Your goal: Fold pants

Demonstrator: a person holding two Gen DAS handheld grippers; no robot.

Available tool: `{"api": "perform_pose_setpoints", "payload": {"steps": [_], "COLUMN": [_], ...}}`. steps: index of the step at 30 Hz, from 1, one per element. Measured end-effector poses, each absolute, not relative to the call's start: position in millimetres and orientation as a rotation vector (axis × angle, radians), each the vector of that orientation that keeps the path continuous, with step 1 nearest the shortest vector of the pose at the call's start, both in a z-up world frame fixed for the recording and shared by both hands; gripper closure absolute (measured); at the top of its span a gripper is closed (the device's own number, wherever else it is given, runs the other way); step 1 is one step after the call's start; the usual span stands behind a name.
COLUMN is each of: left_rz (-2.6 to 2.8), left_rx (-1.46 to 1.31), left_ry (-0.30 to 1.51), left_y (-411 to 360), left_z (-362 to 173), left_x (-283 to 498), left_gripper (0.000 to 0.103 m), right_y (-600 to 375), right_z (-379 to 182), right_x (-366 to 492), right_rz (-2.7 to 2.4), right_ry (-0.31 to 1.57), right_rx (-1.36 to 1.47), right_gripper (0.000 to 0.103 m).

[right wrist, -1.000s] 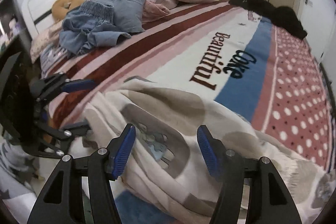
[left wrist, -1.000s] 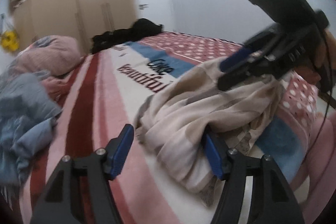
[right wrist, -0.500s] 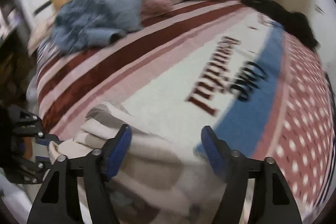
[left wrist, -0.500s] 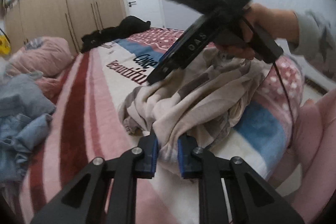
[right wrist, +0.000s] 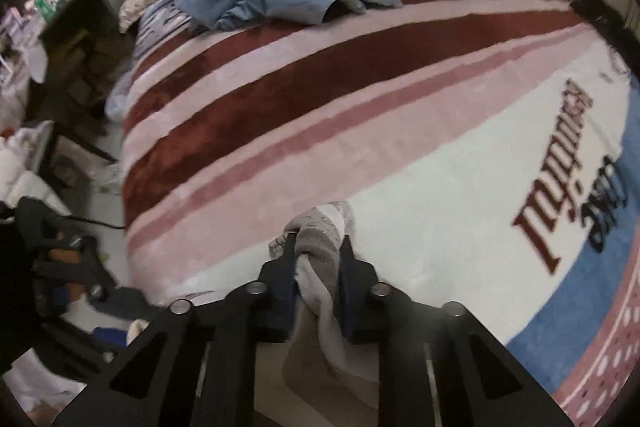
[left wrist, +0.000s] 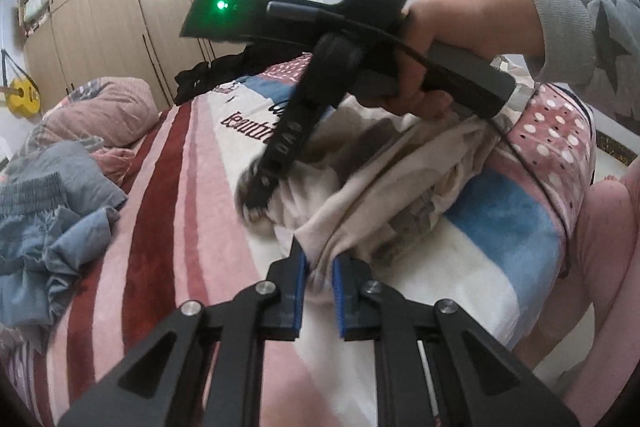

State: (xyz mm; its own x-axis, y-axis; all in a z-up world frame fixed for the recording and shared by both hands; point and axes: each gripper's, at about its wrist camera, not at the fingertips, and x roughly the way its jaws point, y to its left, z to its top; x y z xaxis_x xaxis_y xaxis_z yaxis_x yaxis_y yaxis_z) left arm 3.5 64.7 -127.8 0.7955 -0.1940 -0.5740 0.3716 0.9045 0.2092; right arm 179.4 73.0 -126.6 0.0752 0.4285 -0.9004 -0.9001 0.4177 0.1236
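Two tools, two grips, and the fold has barely begun. Left tool (left wrist: 318, 281) has its blue pads nipped tight on a cream edge of the pants (left wrist: 384, 183), the jaws having just drawn in the last little way onto the fabric. Right tool (right wrist: 318, 267) has its jaws just snapped closed too, and in its own view a twisted grey-and-cream roll of the same cloth is squeezed between them. From the left view the right tool (left wrist: 260, 195) comes down steeply onto the far side of the heap, the person's hand (left wrist: 424, 67) wrapped round its handle, a grey star-print sleeve (left wrist: 580, 39) behind.

Where are the pants? Bunched up in a crumpled mound near the foot edge of the bed, on the striped pink, red, white and blue blanket (left wrist: 168, 195). No leg is laid out, no waistband can be picked out, no crease is made.

So the reckoning: pickup done at two points, everything else to come. The likely job from here is to lift and spread the garment flat, then bring leg over leg and fold along the length. Blue denim clothes (left wrist: 44, 211) lie in a separate heap well apart toward the pillows, untouched
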Motion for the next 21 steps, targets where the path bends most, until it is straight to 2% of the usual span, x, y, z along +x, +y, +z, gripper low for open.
{"api": "perform_pose_setpoints", "payload": {"steps": [5,8,11,12,13,15,17,21], "left_rz": [-0.341,-0.353,-0.292,-0.297,-0.297,-0.284,-0.278,-0.359], "left_rx": [0.262,0.260,0.303,0.276,0.252,0.218,0.202,0.099], "left_ry": [0.612,0.641,0.613,0.608,0.606,0.591,0.571,0.559], "left_y": [68,64,69,76,83,96,106,115], "left_z": [-134,-141,-136,-131,-127,-116,-107,-95], "left_x": [-3,-8,-9,-9,-6,-1,7,31], "left_gripper": [0.102,0.102,0.101,0.098,0.095,0.073,0.065,0.060], "right_y": [69,70,66,63,58,46,36,15], "right_z": [-130,-128,-122,-118,-112,-99,-92,-89], "right_x": [203,210,213,211,207,194,178,144], "right_rz": [0.953,0.869,0.891,0.899,0.901,0.908,0.928,0.940], "right_ry": [1.068,1.026,1.049,1.047,1.041,1.006,0.990,0.966], "right_rx": [-0.493,-0.492,-0.435,-0.423,-0.413,-0.395,-0.408,-0.449], "right_gripper": [0.095,0.095,0.089,0.081,0.066,0.055,0.055,0.055]}}
